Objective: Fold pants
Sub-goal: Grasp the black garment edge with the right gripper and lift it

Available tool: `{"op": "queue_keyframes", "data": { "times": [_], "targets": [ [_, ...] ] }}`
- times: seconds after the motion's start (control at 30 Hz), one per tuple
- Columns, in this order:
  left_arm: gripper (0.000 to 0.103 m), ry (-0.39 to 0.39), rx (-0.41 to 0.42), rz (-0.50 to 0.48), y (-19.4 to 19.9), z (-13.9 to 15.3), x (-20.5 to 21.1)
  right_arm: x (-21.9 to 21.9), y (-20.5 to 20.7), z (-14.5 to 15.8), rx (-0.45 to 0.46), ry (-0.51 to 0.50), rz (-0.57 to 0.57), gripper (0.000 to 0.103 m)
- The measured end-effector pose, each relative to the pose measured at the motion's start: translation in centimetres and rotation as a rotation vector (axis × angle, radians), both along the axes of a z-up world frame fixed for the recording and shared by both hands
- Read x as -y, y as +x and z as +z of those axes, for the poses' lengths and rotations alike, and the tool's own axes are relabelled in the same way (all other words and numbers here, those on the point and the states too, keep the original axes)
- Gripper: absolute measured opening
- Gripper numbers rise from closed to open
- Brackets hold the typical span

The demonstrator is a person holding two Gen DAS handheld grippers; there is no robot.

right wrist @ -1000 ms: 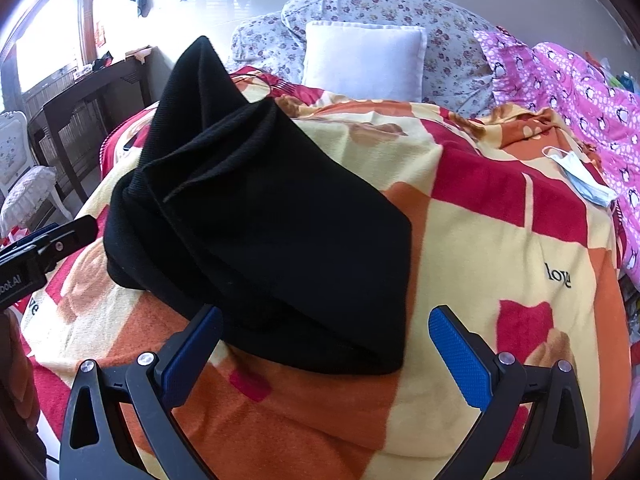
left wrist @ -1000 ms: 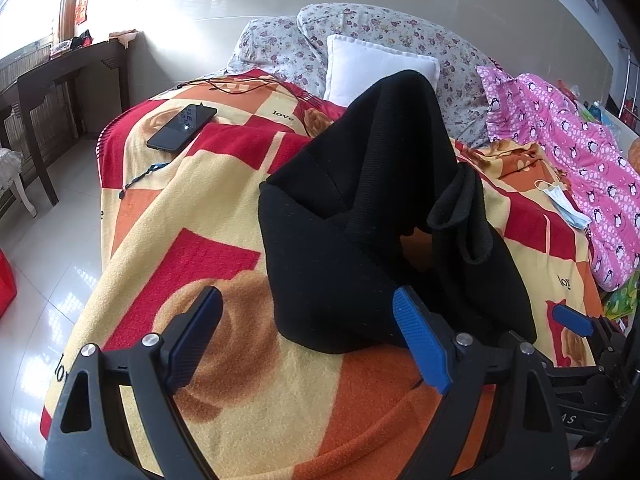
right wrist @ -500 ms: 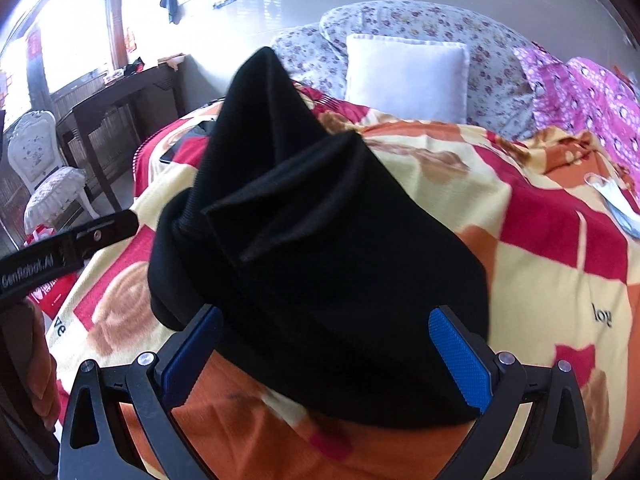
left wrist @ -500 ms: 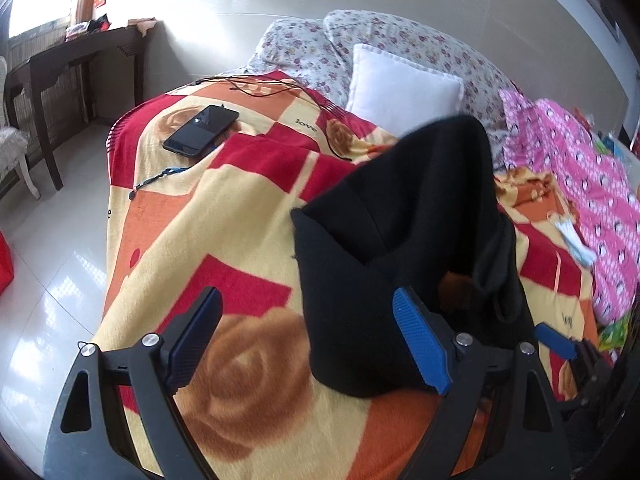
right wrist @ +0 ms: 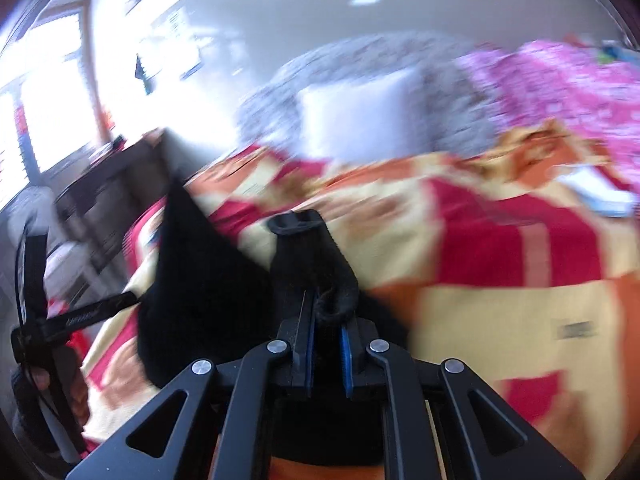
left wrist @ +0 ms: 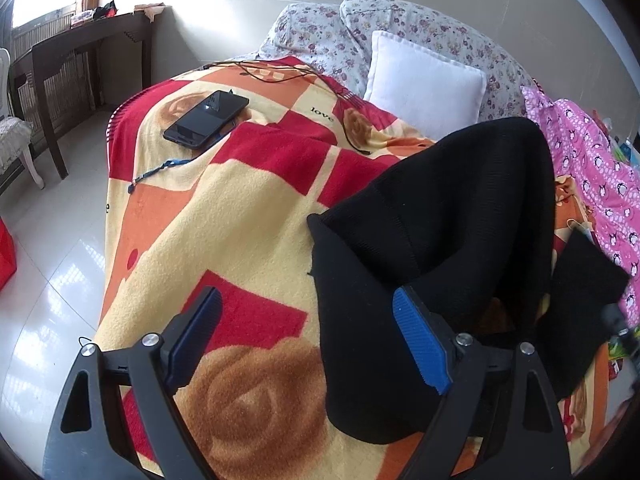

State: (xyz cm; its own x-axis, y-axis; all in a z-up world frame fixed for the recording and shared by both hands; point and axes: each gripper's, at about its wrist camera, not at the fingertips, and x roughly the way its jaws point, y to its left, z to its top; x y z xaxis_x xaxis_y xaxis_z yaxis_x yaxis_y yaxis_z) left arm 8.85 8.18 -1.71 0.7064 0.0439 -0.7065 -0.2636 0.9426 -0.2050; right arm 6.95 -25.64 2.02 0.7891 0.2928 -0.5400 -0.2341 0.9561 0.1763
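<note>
Blanket (left wrist: 248, 216) has "love" woven on it, readable near the phone (left wrist: 206, 124). Right gripper (right wrist: 325, 344) just snapped closed, pinching a bunch of the black pants (left wrist: 436, 232), angled down. Left gripper (left wrist: 308, 344) hangs wide open over the pants' near left edge, mid-bed.

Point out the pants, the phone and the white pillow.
pants (left wrist: 452, 208), left wrist view, on the raised black fabric.
phone (left wrist: 206, 119), left wrist view, middle of its screen.
white pillow (left wrist: 424, 88), left wrist view, middle of its front.

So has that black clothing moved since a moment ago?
Yes. The right claw has just closed on the black pants, lifting a bunched edge off the patterned blanket.
</note>
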Motion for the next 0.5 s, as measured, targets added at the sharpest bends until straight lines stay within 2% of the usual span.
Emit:
{"op": "queue_keyframes", "data": {
  "times": [0.1,0.13,0.2,0.23,0.27,0.3,0.37,0.43,0.5],
  "targets": [
    [0.087,0.003,0.004,-0.001,0.1,0.1,0.0,6.5,-0.4,0.9,0.003,-0.054,-0.209,0.009],
    [0.087,0.003,0.005,0.001,0.1,0.1,0.1,8.7,-0.4,0.7,-0.024,-0.066,-0.279,0.009],
    [0.087,-0.004,0.006,0.0,0.5,0.1,0.1,12.4,-0.1,-0.5,-0.115,-0.075,-0.407,0.02],
    [0.087,-0.005,0.005,-0.002,0.7,0.1,0.2,13.3,-0.4,-0.7,-0.118,-0.071,-0.453,0.024],
    [0.087,0.001,0.005,-0.001,1.0,0.0,0.3,14.0,-0.9,-0.7,-0.113,-0.057,-0.489,0.037],
    [0.087,0.012,-0.001,0.0,1.3,-0.2,0.4,14.3,-1.4,-0.6,-0.097,-0.009,-0.492,0.052],
    [0.087,0.026,-0.02,-0.007,2.2,-0.7,0.8,12.8,-1.4,-0.2,-0.076,0.055,-0.389,0.06],
    [0.087,0.034,-0.032,-0.018,2.6,-1.0,1.1,10.0,-0.6,0.4,-0.086,0.063,-0.252,0.063],
    [0.087,0.054,-0.038,-0.033,2.6,-1.3,1.4,5.3,0.8,1.1,-0.092,0.083,-0.058,0.073]
  ]
}}
